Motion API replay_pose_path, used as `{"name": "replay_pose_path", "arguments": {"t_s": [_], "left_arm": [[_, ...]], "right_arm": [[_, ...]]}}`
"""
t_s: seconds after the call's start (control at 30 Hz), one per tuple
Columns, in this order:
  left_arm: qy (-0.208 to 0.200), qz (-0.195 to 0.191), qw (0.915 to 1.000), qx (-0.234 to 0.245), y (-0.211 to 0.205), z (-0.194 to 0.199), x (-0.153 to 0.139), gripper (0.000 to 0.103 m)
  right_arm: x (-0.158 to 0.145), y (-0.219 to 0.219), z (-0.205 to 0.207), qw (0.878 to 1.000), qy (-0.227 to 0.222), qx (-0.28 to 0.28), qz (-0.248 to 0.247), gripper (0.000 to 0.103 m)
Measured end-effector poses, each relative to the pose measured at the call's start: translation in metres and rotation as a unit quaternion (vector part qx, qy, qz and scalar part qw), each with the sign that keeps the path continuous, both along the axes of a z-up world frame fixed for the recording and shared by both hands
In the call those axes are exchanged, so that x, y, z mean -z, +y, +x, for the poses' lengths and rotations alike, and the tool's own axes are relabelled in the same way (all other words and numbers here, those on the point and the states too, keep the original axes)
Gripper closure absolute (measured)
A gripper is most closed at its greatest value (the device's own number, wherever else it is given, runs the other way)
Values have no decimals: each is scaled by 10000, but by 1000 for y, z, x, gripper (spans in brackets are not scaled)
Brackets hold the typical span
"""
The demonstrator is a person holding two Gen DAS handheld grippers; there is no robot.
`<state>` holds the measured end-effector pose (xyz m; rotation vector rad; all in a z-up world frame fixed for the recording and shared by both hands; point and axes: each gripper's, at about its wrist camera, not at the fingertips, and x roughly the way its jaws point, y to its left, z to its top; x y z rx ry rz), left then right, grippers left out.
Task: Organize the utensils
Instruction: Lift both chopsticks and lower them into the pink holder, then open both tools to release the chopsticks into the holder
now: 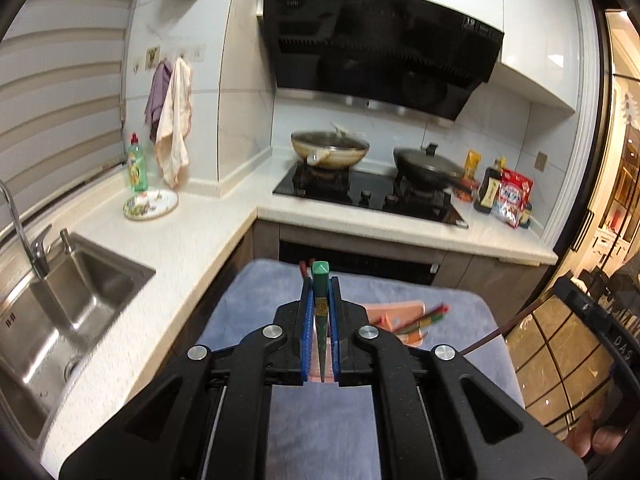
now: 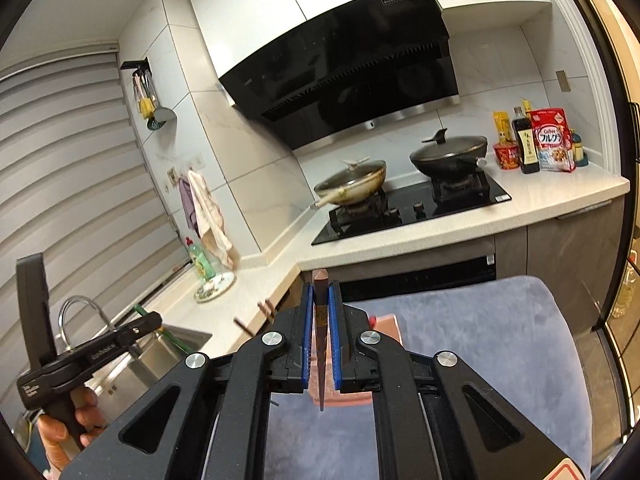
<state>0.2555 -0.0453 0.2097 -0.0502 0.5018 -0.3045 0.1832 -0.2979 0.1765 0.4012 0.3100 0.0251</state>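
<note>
My left gripper (image 1: 320, 292) is shut on a green chopstick (image 1: 320, 308) that points forward between the blue pads, above a blue-grey towel (image 1: 280, 292). A pink tray (image 1: 400, 314) lies on the towel to the right with red and green chopsticks (image 1: 424, 318) across it. My right gripper (image 2: 320, 298) is shut on a brown chopstick (image 2: 321, 320), held above the same towel (image 2: 480, 328). The pink tray (image 2: 386, 326) shows just past its right finger. The left gripper's body (image 2: 92, 354) appears at far left, with brown chopstick ends (image 2: 264, 310) nearby.
A steel sink (image 1: 72, 292) with tap is at left, beside a white counter (image 1: 180, 240) with a plate (image 1: 150, 204) and soap bottle (image 1: 137, 164). A hob (image 1: 368, 196) carries two pans. Bottles and packets (image 1: 504, 196) stand at right.
</note>
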Motion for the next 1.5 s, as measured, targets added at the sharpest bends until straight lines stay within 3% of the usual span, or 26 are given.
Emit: {"name": "replay_pose_path", "arguments": {"t_s": [0.3,0.63,1.1,1.17,1.2,1.27,1.3,1.5], "left_arm": [[-312,-209,9993,-43,-14,44,-29,96],[-14,-80,10000,34,-34,79,3,96],[347,22,9994,-45,-42,105,42,96],[347,63,9993,-82,-43,105,45,95],[362,84,9992,-124,-43,106,46,95],[409,78,9990,-158,-42,107,48,81],[402,67,9990,-185,-40,107,48,79],[362,133,9990,-208,-36,100,47,77]], "right_arm": [[-22,-6,62,9997,-130,137,-148,96],[10,-10,114,9994,286,121,-151,96],[54,-7,153,9971,750,-6,-142,95],[56,-6,158,9970,767,-71,-96,90],[58,-7,159,9968,795,-48,-102,88],[58,-7,158,9968,794,-33,-84,83],[58,-7,156,9969,785,-26,-70,83],[50,-2,145,9974,702,-75,-142,82]]}}
